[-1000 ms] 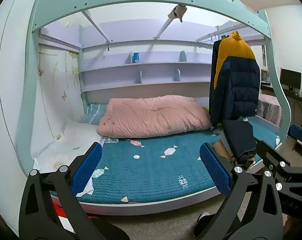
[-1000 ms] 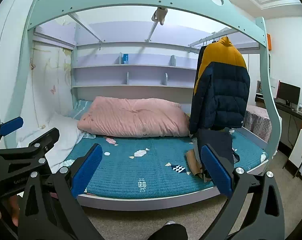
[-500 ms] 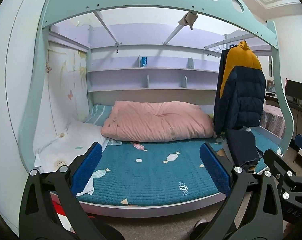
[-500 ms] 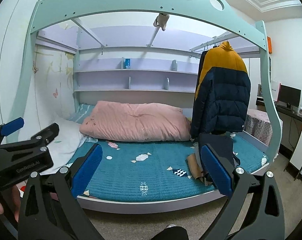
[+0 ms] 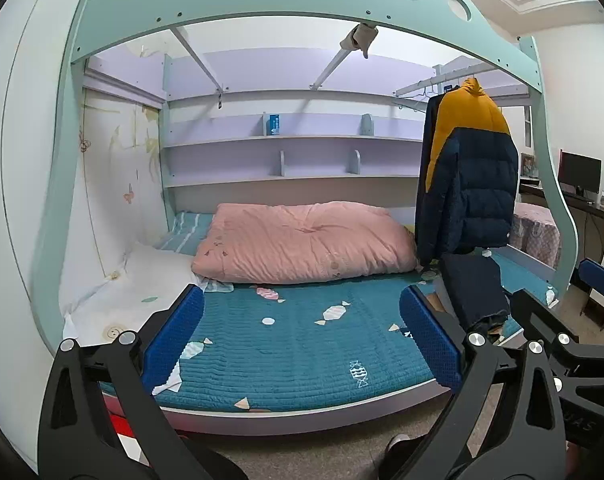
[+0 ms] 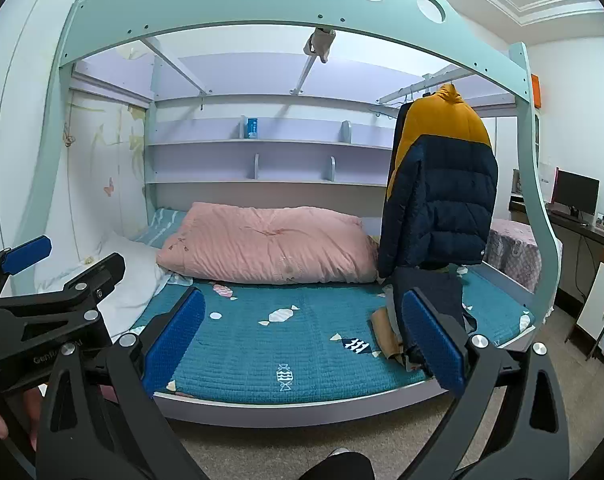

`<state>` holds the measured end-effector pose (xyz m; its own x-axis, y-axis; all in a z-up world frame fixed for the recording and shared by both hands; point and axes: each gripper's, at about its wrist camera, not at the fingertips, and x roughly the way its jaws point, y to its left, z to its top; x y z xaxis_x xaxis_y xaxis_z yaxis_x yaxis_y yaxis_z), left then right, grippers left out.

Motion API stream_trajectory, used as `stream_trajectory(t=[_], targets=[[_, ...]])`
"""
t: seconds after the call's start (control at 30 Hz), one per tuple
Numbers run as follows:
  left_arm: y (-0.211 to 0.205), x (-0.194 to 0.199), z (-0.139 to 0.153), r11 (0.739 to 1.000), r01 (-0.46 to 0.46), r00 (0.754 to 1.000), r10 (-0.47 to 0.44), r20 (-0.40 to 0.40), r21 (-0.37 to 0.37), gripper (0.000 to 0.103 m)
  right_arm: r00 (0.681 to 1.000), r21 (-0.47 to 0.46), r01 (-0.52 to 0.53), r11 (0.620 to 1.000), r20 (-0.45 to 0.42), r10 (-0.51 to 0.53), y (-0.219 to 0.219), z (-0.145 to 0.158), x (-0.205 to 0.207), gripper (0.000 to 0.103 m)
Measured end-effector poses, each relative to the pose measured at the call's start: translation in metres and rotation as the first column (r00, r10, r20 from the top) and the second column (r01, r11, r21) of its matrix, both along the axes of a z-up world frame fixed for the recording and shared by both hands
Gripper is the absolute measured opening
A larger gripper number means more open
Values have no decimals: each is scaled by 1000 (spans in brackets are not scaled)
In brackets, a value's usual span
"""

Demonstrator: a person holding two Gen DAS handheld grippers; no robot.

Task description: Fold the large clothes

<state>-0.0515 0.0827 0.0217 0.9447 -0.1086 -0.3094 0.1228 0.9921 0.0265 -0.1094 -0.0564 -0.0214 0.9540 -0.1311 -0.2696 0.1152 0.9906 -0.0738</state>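
A: Claw state?
B: Left claw wide, empty; right claw likewise.
A: Clothes?
B: Dark garment on bed, behind right claw's right finger; puffer jacket hangs above.

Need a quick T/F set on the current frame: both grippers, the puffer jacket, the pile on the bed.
1. The left gripper is open and holds nothing. True.
2. The right gripper is shut on the jacket. False: it is open and empty, short of the bed.
3. The navy and yellow puffer jacket lies flat on the blue mattress cover. False: it hangs from the rail at the right end of the bed.
4. Dark clothes lie piled on the mattress cover below the jacket. True.
5. The pink quilt lies bunched at the back of the bed. True.
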Motion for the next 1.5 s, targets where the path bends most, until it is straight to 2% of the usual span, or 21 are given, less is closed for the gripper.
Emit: stream_trajectory(t=[1.5], targets=[[3, -2, -2, 1000, 11, 1000, -11, -1, -2, 99, 1000, 7, 11, 1000, 2, -11, -1, 1, -5, 96]])
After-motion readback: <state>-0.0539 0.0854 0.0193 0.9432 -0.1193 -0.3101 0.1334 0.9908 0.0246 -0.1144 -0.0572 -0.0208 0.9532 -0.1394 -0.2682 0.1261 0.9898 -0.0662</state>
